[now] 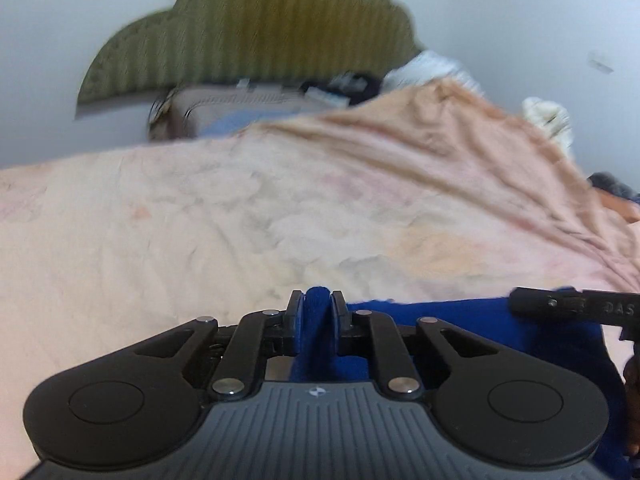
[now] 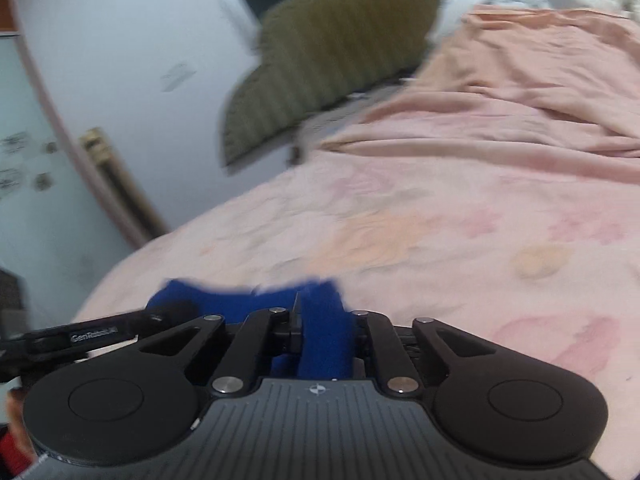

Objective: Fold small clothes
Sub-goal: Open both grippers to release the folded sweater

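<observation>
- Left gripper [image 1: 319, 312]: I read its jaws clenched on the blue garment [image 1: 460, 320].
- Right gripper [image 2: 326, 320]: likewise clamped (same cloth).
- Garment spans between both, low over the pink bedsheet [image 1: 200, 220].

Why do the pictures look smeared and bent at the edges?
Left wrist view: the olive headboard is streaked with blur, while the left gripper on blue cloth stays sharp. Right wrist view: the wall curves from fisheye distortion; the pink bedspread is soft.
</observation>
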The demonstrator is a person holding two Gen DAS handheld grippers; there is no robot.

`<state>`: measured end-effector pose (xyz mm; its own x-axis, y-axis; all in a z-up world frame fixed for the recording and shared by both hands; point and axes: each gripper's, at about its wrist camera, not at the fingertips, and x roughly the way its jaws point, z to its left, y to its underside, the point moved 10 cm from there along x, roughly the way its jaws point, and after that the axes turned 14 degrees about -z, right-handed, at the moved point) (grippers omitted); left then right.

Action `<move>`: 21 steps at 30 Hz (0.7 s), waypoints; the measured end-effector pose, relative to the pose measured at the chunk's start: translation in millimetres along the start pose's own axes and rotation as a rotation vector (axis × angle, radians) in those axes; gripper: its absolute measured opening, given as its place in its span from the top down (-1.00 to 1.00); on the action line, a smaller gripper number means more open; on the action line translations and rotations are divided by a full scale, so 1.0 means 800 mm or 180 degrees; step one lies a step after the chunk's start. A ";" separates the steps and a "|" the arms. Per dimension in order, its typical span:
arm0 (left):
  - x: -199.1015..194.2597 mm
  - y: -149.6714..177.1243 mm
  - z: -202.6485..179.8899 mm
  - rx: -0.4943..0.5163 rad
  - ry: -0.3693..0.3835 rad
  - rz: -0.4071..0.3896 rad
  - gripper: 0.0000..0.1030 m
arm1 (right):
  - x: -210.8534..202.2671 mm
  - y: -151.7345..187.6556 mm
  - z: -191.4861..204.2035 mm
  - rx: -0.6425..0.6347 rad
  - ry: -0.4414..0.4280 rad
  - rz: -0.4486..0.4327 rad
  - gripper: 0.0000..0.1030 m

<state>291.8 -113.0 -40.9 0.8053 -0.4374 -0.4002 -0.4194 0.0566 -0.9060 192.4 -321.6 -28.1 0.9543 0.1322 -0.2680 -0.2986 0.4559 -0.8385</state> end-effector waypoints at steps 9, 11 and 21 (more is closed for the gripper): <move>-0.063 0.032 0.006 -0.0009 -0.0242 0.0252 0.68 | -0.040 -0.004 -0.026 0.0018 0.0645 -0.0163 -0.09; -0.084 0.046 0.004 -0.0017 -0.0294 0.0287 0.67 | -0.063 -0.006 -0.015 -0.0093 0.0666 -0.0206 -0.28; -0.146 0.080 -0.009 0.0201 -0.0579 0.0347 0.64 | -0.134 0.075 0.030 -0.0848 0.0622 0.0361 -0.76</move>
<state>167.7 -64.3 -51.2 0.8213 -0.2569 -0.5094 -0.4858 0.1533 -0.8605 72.5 -287.3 -38.3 0.9023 -0.0140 -0.4308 -0.4197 0.1989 -0.8856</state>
